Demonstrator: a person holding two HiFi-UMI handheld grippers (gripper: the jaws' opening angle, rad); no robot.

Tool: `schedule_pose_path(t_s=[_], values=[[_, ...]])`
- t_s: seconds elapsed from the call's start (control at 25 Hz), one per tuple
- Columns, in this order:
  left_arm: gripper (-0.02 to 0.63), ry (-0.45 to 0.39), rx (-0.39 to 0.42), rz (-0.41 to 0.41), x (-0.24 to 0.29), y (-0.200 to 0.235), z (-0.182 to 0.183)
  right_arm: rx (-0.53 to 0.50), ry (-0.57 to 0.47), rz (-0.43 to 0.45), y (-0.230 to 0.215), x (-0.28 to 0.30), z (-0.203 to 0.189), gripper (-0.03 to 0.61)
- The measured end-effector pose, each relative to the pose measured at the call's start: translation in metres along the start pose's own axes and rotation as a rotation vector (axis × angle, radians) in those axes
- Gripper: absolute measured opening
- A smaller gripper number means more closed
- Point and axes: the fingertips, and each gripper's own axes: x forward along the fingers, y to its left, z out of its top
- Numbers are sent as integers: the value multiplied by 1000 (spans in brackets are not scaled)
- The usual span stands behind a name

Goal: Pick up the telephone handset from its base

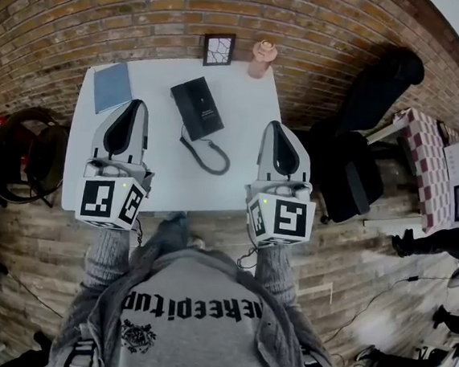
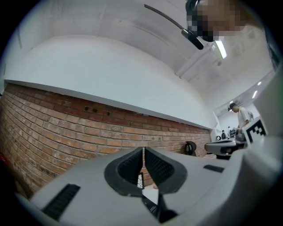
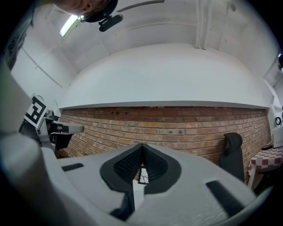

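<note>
Hovering | left tool (image 2: 143,150): jaws together, empty | right tool (image 3: 142,146): same

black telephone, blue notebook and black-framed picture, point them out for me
black telephone (image 1: 196,107), head view, middle of its top face
flat blue notebook (image 1: 112,87), head view, centre of its cover
black-framed picture (image 1: 219,49), head view, centre of its white print

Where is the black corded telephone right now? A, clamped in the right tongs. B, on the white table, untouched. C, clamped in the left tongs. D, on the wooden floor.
B: the black corded telephone lies on the white table, ahead of the left tongs and right tongs, both shut on nothing.
</note>
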Motion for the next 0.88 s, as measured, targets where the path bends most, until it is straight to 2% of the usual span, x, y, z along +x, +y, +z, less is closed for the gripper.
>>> schedule_pose_path(t_s=[0.12, 0.28, 0.48, 0.68, 0.88], values=[[17, -18, -3, -19, 13, 9, -9, -4, 5, 1, 1, 16, -3, 3], [17, 24, -26, -25, 33, 19, -17, -6, 13, -5, 1, 40, -9, 3], [17, 36, -45, -67, 59, 30, -36, -7, 39, -7, 1, 68, -19, 3], [17, 117, -89, -121, 82, 33, -70, 1, 82, -9, 1, 91, -39, 3], [17, 244, -160, -165, 94, 38, -122, 22, 130, -16, 4, 110, -61, 3]])
